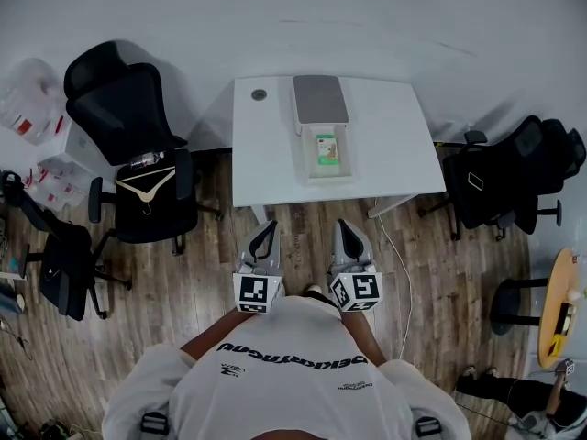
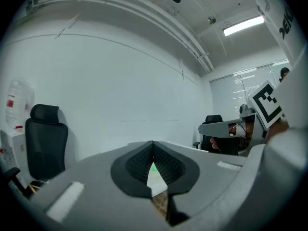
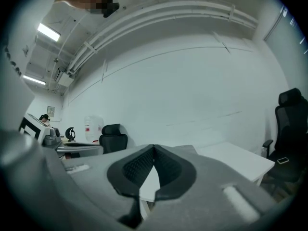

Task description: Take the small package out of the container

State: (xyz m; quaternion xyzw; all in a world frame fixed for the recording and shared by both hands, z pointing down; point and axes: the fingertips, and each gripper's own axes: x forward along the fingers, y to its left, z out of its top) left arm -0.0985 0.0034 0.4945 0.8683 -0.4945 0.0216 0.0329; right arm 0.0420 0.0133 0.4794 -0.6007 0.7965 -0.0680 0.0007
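My left gripper [image 1: 267, 226]: fingers closed on nothing, short of the white bench [image 1: 394, 145]. Small flat green-and-white package [image 1: 325, 149] lies inside the clear rectangular plastic container [image 1: 302, 159] mid-bench, grey lid [image 1: 320, 99] at its far end. My right gripper [image 1: 345, 225]: fingers closed, empty.

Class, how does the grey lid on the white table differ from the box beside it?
The lid is grey and opaque; the box is clear. The lid lies bare at the far side of the table; the box sits nearer, open, with a small package inside. Both are rectangular and sit on it.
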